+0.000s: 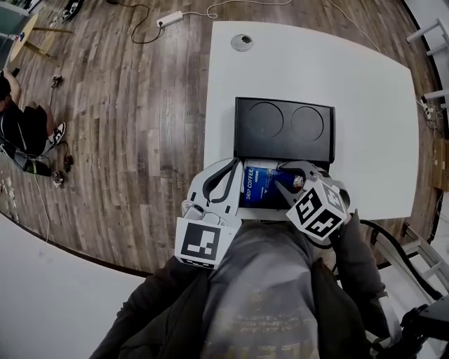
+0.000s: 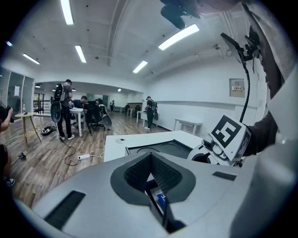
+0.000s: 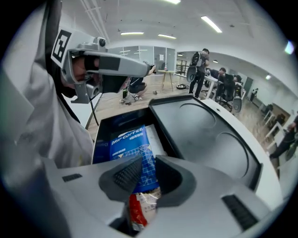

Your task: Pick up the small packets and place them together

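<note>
Partway: your right gripper (image 3: 142, 172) pinches a red packet (image 3: 136, 211) above the blue packets (image 3: 132, 144) in the box (image 3: 122, 118); left gripper (image 2: 150, 162) clamps the box.

An open-plan office or lab floor: far ahead of the jaws of the left gripper (image 2: 153, 181), people (image 2: 64, 108) with backpacks stand among desks (image 2: 188, 123) and office chairs (image 2: 95, 118) — ceiling strip lights (image 2: 67, 11) overhead, a power strip (image 2: 84, 156) trailing cable across the wooden floor (image 2: 39, 160).

Your white rectangular table (image 1: 365, 105) carries a black plastic box (image 1: 284, 130) with two round recesses, near your edge. A round grey grommet (image 1: 242, 43) sits by its far-left corner.
</note>
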Demonstrator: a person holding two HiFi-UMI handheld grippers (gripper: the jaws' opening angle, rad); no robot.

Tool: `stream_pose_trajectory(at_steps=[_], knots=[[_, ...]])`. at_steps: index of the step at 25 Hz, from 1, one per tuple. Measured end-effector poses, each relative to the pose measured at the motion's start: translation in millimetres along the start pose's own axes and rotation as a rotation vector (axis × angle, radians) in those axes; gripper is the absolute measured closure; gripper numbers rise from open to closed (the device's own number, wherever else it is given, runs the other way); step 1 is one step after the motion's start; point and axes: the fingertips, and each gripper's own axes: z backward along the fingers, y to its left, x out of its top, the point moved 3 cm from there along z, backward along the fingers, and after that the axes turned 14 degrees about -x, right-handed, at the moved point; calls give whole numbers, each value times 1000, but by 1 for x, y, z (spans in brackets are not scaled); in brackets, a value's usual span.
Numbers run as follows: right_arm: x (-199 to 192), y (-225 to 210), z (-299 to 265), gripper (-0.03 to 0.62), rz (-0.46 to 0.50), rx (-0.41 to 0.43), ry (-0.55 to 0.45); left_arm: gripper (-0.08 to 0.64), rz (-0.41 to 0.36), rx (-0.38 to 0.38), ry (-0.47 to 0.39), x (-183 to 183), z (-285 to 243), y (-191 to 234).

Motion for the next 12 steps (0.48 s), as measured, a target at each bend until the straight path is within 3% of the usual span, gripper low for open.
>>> stream_pose_trajectory(at_steps=[7, 12], knots=[[1, 0, 5, 566, 30, -5, -21, 557, 4, 5, 1, -1, -2, 4], [4, 0, 16, 581, 13, -20, -55, 557, 15, 3, 0, 3, -3, 2]])
